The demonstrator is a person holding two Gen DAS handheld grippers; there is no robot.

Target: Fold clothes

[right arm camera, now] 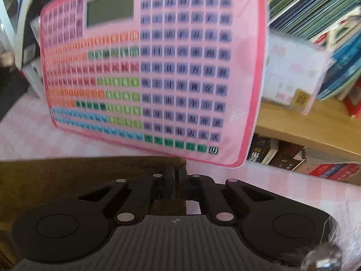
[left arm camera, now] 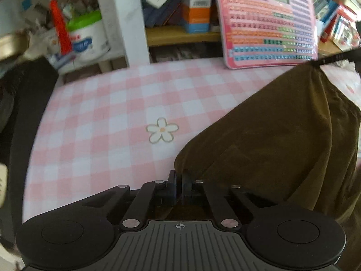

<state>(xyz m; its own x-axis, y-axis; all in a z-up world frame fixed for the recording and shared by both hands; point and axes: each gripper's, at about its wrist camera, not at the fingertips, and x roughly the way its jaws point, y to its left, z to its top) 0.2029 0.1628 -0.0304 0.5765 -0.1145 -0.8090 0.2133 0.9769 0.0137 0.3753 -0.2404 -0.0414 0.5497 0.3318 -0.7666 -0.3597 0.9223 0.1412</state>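
A dark olive-brown garment (left arm camera: 282,140) lies on the pink-and-white checked tablecloth (left arm camera: 101,117). In the left wrist view my left gripper (left arm camera: 178,177) is shut on the garment's near corner, its pads pinching the cloth edge. The right gripper (left arm camera: 336,57) shows at the far right, pinching another corner, with the cloth stretched up between the two. In the right wrist view my right gripper (right arm camera: 177,171) is shut on the garment's (right arm camera: 74,176) far corner, and the cloth runs off to the left.
A pink learning board with a small screen (right arm camera: 146,72) leans against the wooden shelf (right arm camera: 300,126) just behind the garment. Books (right arm camera: 320,33) fill the shelf. A white tub with a green lid (left arm camera: 84,36) and a red tassel (left arm camera: 59,27) stand at the back left.
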